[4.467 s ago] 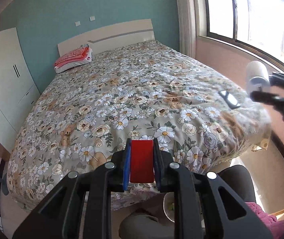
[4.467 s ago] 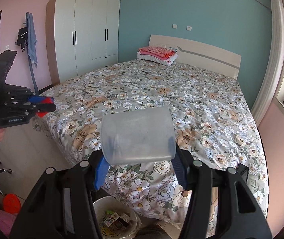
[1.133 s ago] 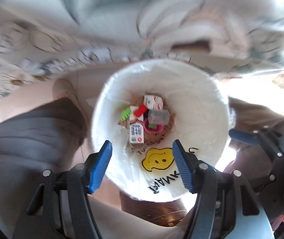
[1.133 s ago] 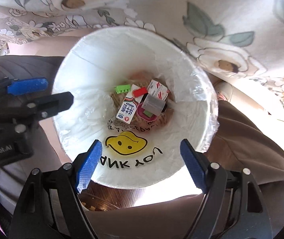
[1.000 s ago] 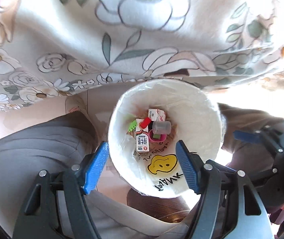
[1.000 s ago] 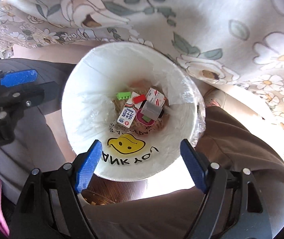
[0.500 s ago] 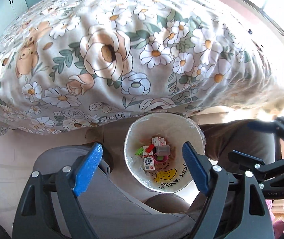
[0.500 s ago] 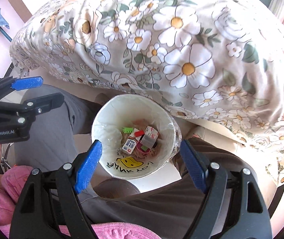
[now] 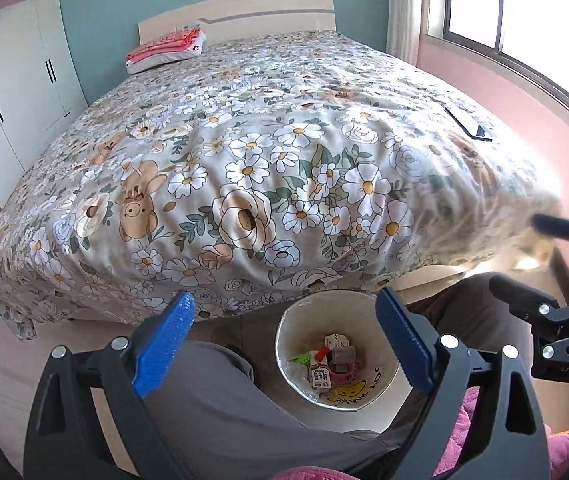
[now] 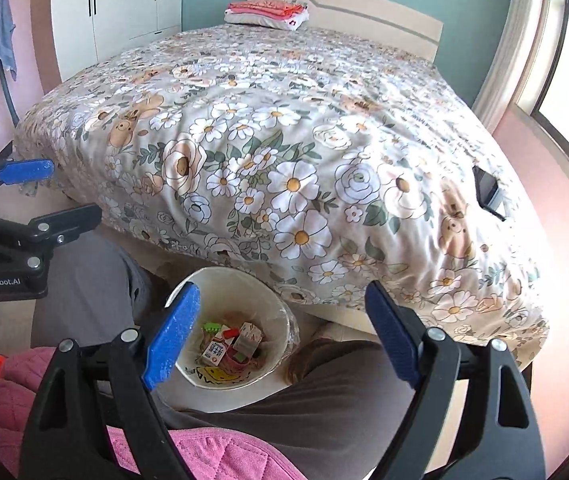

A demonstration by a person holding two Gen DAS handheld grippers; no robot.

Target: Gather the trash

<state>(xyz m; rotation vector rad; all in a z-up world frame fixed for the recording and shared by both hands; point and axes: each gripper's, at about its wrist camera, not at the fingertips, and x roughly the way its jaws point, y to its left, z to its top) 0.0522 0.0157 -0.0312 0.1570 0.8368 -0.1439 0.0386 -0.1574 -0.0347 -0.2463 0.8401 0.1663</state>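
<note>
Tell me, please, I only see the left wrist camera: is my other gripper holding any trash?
Observer: No. The right gripper is wide open, with nothing between its blue pads.
Operator: Is anything on the wall next to the wardrobe?
Observer: Yes. A blue garment hangs on the pink wall, left of the wardrobe.
Operator: Does my left gripper have writing on it?
Observer: Yes. The side of the left gripper reads GenRobot.AI.
</note>
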